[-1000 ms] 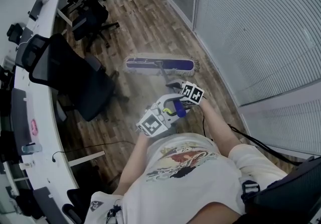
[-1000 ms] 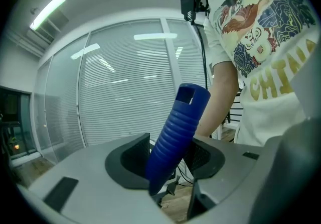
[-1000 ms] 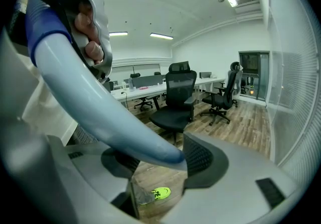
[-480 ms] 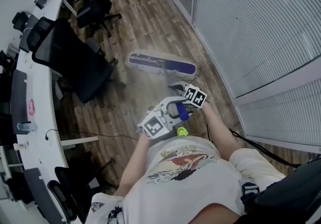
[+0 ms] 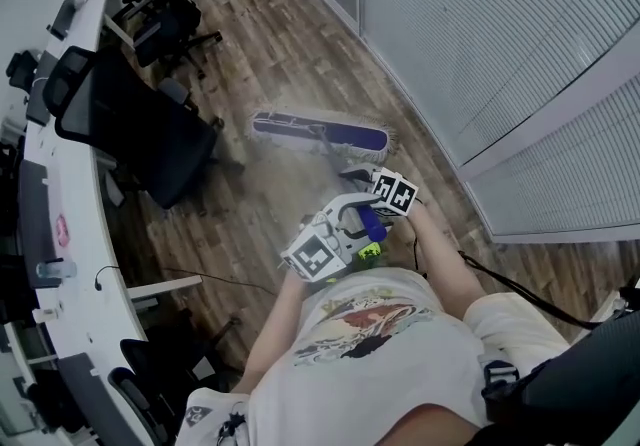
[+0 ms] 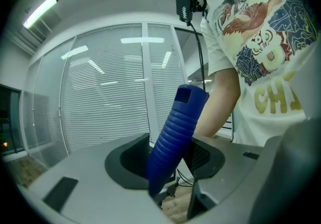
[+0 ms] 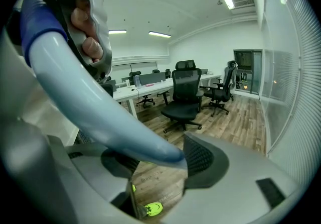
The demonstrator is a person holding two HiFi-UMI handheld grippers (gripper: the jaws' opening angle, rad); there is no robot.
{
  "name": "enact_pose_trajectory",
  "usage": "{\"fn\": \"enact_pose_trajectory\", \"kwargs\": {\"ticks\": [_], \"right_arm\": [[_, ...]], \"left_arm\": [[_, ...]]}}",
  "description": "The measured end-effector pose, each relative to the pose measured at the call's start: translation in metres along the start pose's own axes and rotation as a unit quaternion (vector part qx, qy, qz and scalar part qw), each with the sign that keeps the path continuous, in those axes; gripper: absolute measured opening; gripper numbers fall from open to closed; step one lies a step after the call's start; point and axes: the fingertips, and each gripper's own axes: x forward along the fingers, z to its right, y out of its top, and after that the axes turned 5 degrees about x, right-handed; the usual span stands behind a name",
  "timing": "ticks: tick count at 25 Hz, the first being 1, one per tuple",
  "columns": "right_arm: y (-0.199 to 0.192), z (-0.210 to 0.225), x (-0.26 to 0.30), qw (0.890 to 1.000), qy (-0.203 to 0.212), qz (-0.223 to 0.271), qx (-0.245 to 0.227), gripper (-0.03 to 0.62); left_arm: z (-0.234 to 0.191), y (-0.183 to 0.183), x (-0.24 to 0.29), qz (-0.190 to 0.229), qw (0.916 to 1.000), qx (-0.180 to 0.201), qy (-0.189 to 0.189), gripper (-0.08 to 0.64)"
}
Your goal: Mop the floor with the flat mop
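Observation:
The flat mop head (image 5: 318, 132), blue with a pale fringe, lies on the wooden floor ahead of me. Its handle runs back up to my two grippers. My right gripper (image 5: 352, 176) is shut on the pale shaft (image 7: 100, 112), lower down the handle and nearer the mop head. In the right gripper view the shaft crosses between the jaws of the right gripper (image 7: 155, 160). My left gripper (image 5: 355, 226) is shut on the blue ribbed grip (image 6: 175, 137) at the handle's top end. That grip stands tilted between the jaws of the left gripper (image 6: 170, 162).
A large black office chair (image 5: 150, 139) stands left of the mop head, beside a curved white desk (image 5: 40, 264). More chairs (image 5: 165, 19) are farther along. A glass wall with blinds (image 5: 480, 34) runs on the right. A cable (image 5: 200, 276) lies on the floor; my green shoe (image 5: 370, 252) shows below the grippers.
Both grippers and the mop have travelled together across the floor, with the mop head now slanting a little in view. A green shoe has come into sight under the grippers. Both grips are unchanged.

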Motion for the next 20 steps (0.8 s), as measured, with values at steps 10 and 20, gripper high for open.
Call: {"fn": "enact_pose_trajectory", "kwargs": {"ticks": [10, 20], "right_arm": [[-0.019, -0.158, 0.039, 0.998, -0.050, -0.003, 0.026, 0.218], [-0.036, -0.235, 0.054, 0.997, -0.059, -0.030, 0.027, 0.219]], "left_arm": [[0.147, 0.016, -0.105, 0.028, 0.9983, -0.004, -0.050, 0.190], [0.213, 0.031, -0.154, 0.048, 0.9970, -0.013, -0.059, 0.190]]}}
